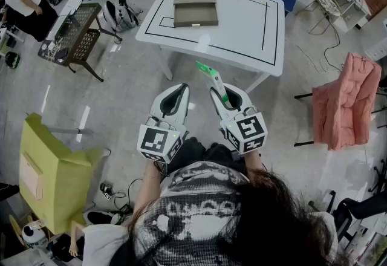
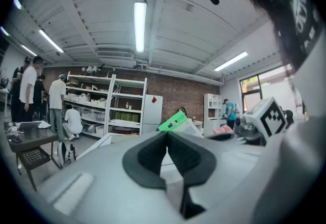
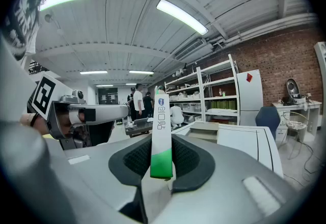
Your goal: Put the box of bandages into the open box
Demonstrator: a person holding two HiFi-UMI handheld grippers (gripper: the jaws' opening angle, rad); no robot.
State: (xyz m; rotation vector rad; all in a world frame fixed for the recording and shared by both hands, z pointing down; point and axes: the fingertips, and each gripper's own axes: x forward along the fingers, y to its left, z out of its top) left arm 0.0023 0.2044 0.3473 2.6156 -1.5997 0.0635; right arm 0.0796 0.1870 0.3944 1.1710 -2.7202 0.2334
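- At the far left of the head view a yellow-green carton (image 1: 45, 177) stood on the floor; farther back was a black mesh side table (image 1: 75, 32)
- The left gripper (image 1: 180, 88) was held low in front of the person, above the floor; in the left gripper view its jaws (image 2: 165, 135) were closed together with nothing between them
- The open box (image 1: 195, 5), a flat olive-grey one with its lid folded back, lay on the far left part of the white table (image 1: 242, 23), inside the black line drawn on the top; the right gripper view showed it too (image 3: 204, 129), beyond the jaws
- The right gripper (image 1: 217, 90) was just beside the left one, short of the table's near edge; its jaws (image 3: 161, 137) were clamped on the box of bandages (image 3: 159, 116), a slim white and green pack that stood on end between the pads and stuck out past the tips
- The box of bandages (image 1: 210, 76) pointed toward the table, well apart from the open box
- At the right a pink cloth (image 1: 347, 98) hung over a chair
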